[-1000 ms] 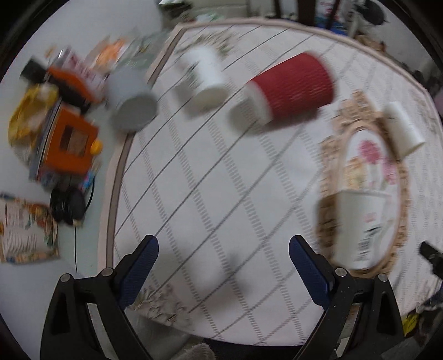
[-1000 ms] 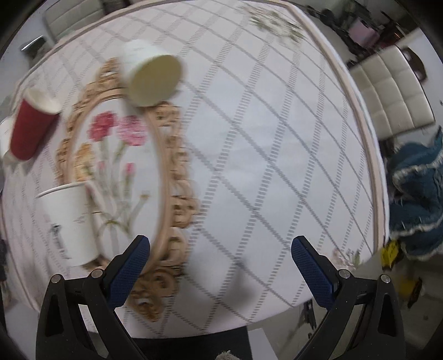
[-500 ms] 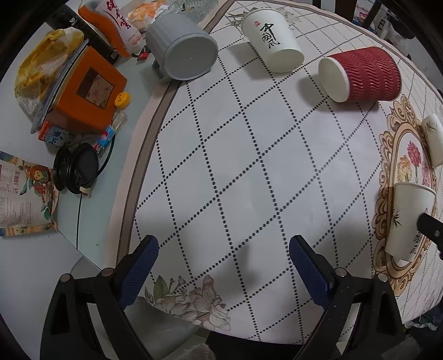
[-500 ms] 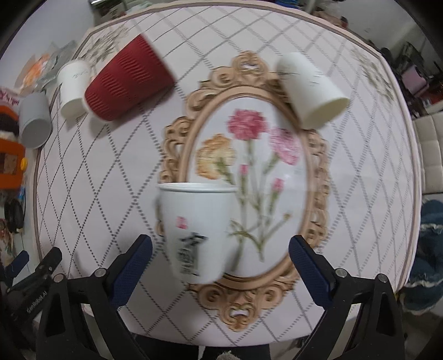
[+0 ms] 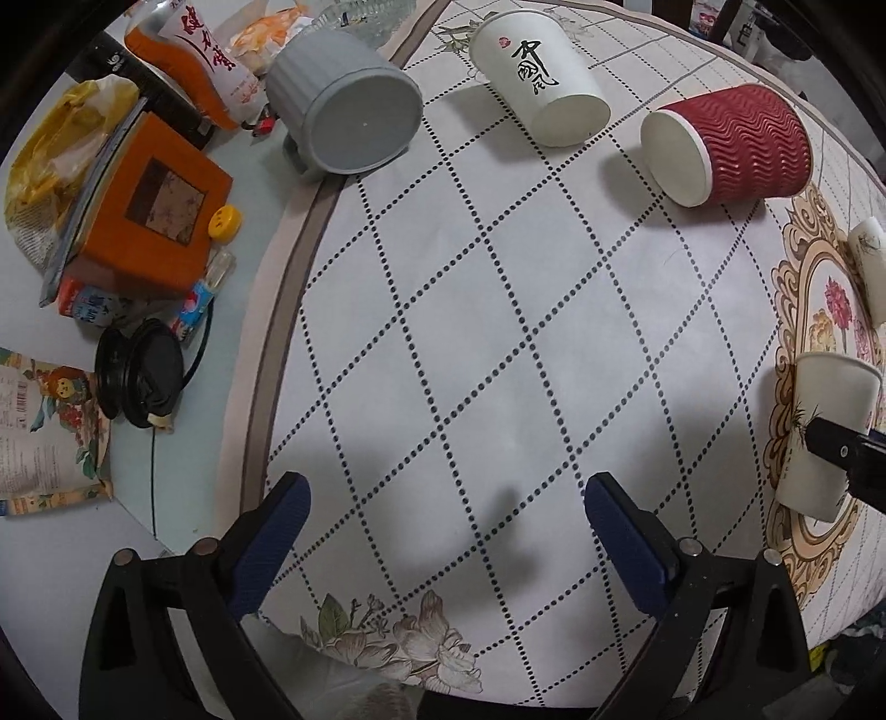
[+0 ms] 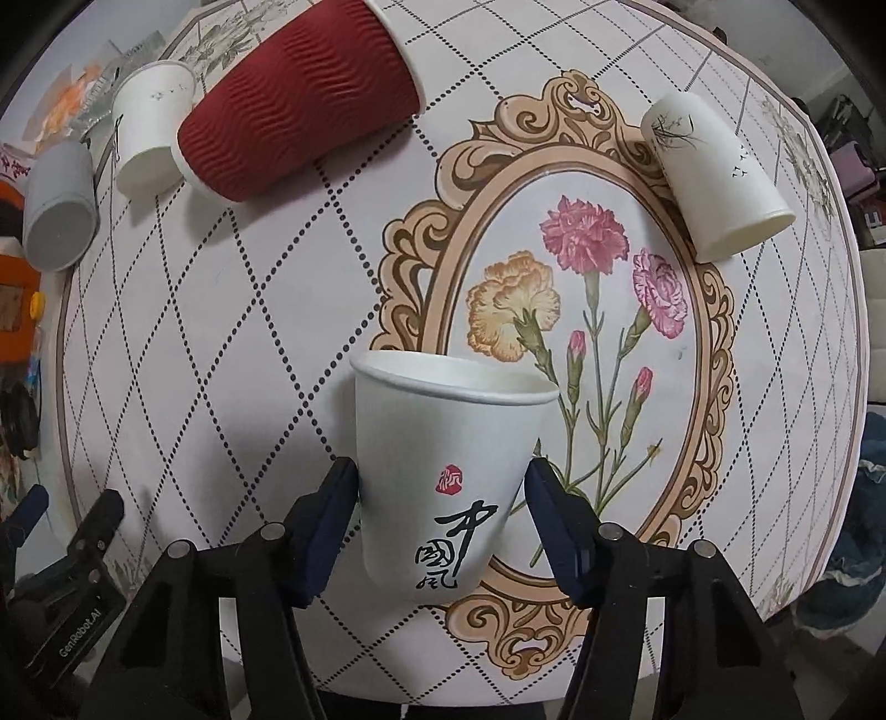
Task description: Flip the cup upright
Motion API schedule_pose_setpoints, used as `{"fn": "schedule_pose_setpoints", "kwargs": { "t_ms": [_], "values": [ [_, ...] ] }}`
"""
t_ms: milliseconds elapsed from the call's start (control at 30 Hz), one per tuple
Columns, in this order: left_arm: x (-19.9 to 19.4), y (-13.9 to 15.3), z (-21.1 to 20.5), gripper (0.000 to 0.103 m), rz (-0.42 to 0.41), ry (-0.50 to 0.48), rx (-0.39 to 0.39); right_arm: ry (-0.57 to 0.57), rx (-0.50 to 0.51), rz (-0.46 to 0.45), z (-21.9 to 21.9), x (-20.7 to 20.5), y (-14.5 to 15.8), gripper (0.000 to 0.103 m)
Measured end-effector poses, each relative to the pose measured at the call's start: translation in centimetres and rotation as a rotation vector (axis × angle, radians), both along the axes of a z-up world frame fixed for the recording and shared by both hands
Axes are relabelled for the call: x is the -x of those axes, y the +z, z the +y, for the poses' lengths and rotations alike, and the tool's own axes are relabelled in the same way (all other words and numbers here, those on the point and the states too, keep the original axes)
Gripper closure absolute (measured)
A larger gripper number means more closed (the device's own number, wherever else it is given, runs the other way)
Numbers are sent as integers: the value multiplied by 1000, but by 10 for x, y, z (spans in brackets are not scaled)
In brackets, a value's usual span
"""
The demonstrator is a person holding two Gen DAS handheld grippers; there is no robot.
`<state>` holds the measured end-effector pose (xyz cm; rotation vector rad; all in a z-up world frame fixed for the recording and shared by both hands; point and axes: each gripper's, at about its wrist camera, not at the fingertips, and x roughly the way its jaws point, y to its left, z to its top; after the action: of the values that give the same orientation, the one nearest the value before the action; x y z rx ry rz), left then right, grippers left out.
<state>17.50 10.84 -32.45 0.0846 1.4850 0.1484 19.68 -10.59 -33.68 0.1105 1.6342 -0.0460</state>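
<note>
A white paper cup with black calligraphy lies on its side on the flowered oval of the tablecloth, mouth pointing away. My right gripper has its blue pads against both sides of the cup. The cup also shows at the right edge of the left wrist view, with the right gripper's black body over it. My left gripper is open and empty over the near part of the cloth. A red ribbed cup, a second white calligraphy cup and another white cup lie on their sides.
A grey ribbed mug lies on its side at the cloth's left edge. Left of the cloth are an orange box, snack bags, a black round lid and a printed packet. The table edge is near me.
My right gripper has swung left onto the near white cup and its jaws have closed onto the cup's sides. My left gripper has steadied over the near cloth, still open.
</note>
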Motion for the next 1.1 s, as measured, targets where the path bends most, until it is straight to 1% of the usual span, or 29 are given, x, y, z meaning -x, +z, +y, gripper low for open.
{"fn": "schedule_pose_setpoints", "kwargs": {
  "t_ms": [67,133,233,333,467,567,633,700,767,800,867,1100],
  "values": [
    [-3,0,0,2,7,6,22,-15,-13,1,-1,-1,1,40],
    [-5,1,1,2,10,18,44,-40,-37,-19,-1,-6,4,40],
    [-9,1,2,2,15,32,69,-65,-53,-101,-7,-6,21,40],
    [-15,-2,0,2,29,39,93,-84,-40,-207,-8,-4,39,40],
    [-24,-7,-5,2,32,29,103,-93,16,-407,-8,-5,59,40],
    [-32,-12,-12,2,32,6,97,-83,78,-534,-2,-6,57,40],
    [-37,-15,-14,2,31,-13,87,-69,121,-583,3,-1,44,40],
    [-39,-16,-17,2,27,-30,79,-58,146,-613,7,3,32,40],
    [-40,-14,-23,2,20,-45,74,-47,161,-622,11,7,24,40],
    [-40,-13,-28,2,17,-55,68,-36,170,-649,13,13,23,40],
    [-37,-15,-36,2,14,-73,53,-19,178,-665,15,23,24,40],
    [-29,-9,-46,2,3,-81,37,-12,145,-655,11,45,20,38]
  ]
}}
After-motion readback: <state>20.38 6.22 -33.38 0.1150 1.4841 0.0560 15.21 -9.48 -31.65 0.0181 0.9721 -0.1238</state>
